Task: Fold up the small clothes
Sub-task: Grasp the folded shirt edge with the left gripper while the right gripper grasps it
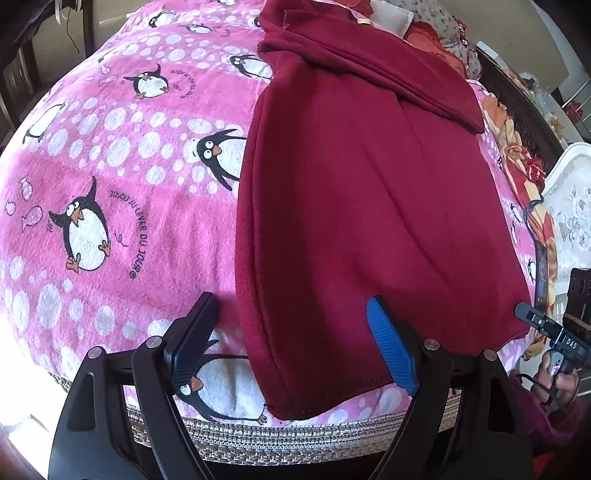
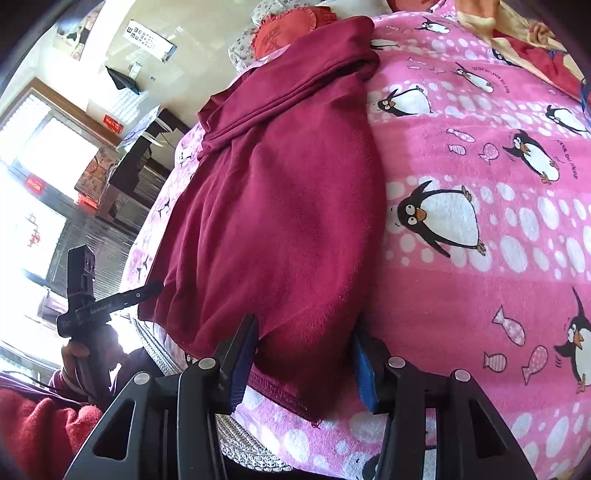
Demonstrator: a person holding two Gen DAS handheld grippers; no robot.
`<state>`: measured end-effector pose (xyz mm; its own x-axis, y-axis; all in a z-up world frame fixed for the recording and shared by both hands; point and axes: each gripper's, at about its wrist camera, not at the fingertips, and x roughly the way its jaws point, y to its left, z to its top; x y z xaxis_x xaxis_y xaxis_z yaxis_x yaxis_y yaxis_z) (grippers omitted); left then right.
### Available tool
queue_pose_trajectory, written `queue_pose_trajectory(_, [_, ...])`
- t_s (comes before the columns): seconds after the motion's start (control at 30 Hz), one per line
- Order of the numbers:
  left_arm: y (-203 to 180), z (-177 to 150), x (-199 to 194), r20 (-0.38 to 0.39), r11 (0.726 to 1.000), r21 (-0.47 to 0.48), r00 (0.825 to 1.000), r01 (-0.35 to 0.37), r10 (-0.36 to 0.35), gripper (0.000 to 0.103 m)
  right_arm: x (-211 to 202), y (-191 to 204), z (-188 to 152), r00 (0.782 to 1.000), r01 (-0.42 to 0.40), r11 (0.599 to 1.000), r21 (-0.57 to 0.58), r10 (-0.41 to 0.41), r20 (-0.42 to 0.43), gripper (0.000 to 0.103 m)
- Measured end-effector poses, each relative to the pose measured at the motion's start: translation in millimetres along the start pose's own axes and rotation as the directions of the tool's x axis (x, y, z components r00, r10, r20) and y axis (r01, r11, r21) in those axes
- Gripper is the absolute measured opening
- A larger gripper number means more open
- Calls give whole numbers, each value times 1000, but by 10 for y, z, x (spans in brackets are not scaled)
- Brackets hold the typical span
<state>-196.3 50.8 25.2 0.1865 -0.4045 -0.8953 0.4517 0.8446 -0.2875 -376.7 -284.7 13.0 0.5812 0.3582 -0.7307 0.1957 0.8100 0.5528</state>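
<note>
Here both grippers, left gripper [image 1: 290, 334] and right gripper [image 2: 301, 360], tilt down, spread apart over the maroon garment [image 1: 369, 206].

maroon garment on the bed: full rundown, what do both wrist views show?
The maroon garment is soft, fleece-like knit with stitched hems, folded lengthwise into a long panel, a sleeve laid across its far end. It lies flat on the pink penguin blanket, near hem at the bed edge. Both grippers straddle that hem; their pads look clear of it.

Pink penguin blanket [image 1: 129, 206], red cushion [image 2: 291, 29], eye chart [image 2: 147, 37].
</note>
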Motion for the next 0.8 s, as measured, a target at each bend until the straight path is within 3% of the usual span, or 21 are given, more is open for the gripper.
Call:
queue_pose_trajectory(0.1, [-32,23,32,-9,1000,0,1000,2,-2,87,6,-34,-7,1000,-29,1000,0,29,5,48])
queue_pose_trajectory(0.23, [-138,57,105,-31,1000,28,999,-9,10,100,10,-103,4,998,-69,997,15,69,3,48])
queue_pose_trajectory(0.33, [-217,58,144,-34,997,54,998,-48,50,101,13,-110,17,997,-82,997,2,82,-2,48])
queue_pose_trajectory(0.43, [-209,68,141,-32,998,52,998,-43,45,100,17,-75,11,996,-85,996,-17,85,-2,48])
queue_pose_trajectory(0.5, [-189,78,109,-21,999,41,999,-33,34,88,38,-63,6,995,-102,995,-20,102,-6,39])
queue_pose_trajectory(0.57, [-171,83,69,-11,998,50,999,-33,34,54,100,-36,4,993,-120,993,-21,119,-20,30])
queue_pose_trajectory(0.6, [-163,89,62,-12,998,52,1000,-20,20,46,121,-23,0,991,-132,991,-24,132,-21,26])
queue_pose_trajectory(0.63, [-145,93,67,-20,999,47,1000,8,-8,28,133,-22,2,990,-141,990,-25,141,-20,23])
queue_pose_trajectory(0.67, [-118,107,81,-35,999,31,999,43,-41,17,153,-9,10,987,-161,987,-20,161,-22,20])
queue_pose_trajectory(0.8, [-98,209,44,-37,997,13,996,79,-78,9,123,59,121,977,-215,976,-20,215,-7,15])
